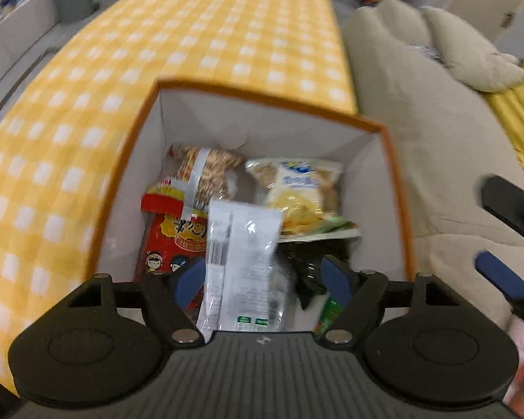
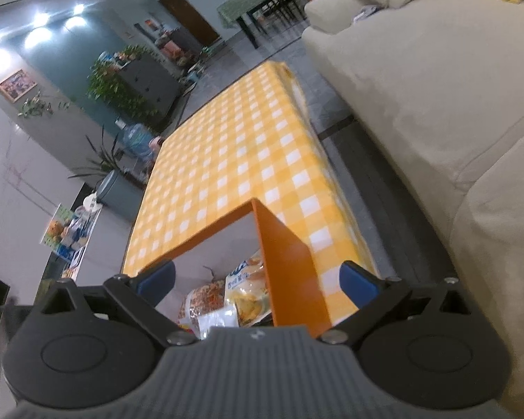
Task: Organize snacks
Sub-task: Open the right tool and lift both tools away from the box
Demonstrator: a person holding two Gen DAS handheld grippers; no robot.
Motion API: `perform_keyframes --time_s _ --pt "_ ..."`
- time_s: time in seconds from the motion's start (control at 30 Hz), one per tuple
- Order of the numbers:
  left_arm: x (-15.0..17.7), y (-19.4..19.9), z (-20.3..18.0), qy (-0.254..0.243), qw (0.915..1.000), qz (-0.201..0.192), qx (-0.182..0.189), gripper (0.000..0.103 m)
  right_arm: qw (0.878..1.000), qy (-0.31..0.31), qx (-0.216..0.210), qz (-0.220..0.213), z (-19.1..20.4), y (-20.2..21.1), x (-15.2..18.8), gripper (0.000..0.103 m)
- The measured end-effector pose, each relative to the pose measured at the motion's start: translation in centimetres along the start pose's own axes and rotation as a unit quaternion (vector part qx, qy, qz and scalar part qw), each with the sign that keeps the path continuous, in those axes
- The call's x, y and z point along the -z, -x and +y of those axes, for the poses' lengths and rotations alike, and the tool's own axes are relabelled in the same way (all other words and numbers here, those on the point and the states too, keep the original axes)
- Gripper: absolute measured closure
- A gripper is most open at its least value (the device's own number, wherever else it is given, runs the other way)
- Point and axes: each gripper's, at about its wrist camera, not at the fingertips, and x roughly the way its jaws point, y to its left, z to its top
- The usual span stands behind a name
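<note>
The left tongs (image 1: 263, 281) stand spread over the orange box (image 1: 262, 99) on the checked worktop (image 1: 199, 42), pinching nothing; a white packet (image 1: 242, 265) lies loose between their blue pads, on top of the other snacks, so it looks like a drop into the box for tidy storage. Beyond the pads lie a red bag (image 1: 167, 241) and a yellow chip bag (image 1: 302, 193). The right tongs (image 2: 258, 281) are also spread and empty, straddling the box's near corner, perhaps ready to steady it.
</note>
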Motion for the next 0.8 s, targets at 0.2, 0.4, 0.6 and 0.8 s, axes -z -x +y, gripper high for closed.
perform_keyframes --time_s 0.2,0.4,0.6,0.8 --pt "3.1 7.4 0.8 -0.032 0.9967 -0.073 -0.018 0.012 0.998 0.048 0.042 -0.02 2.7 2.7 0.6 0.003" --pt "6.9 11.6 3.8 -0.053 0.9961 -0.067 -0.021 0.011 0.988 0.117 0.096 0.027 6.6 4.0 3.6 0.003" --pt "7.7 14.9 4.4 -0.073 0.9954 -0.047 -0.041 0.011 0.983 0.102 0.121 0.094 7.9 5.9 8.6 0.003" --pt "7.1 17.3 3.9 -0.072 0.9964 -0.019 -0.041 0.011 0.961 0.137 0.203 0.127 10.4 8.4 10.9 0.003"
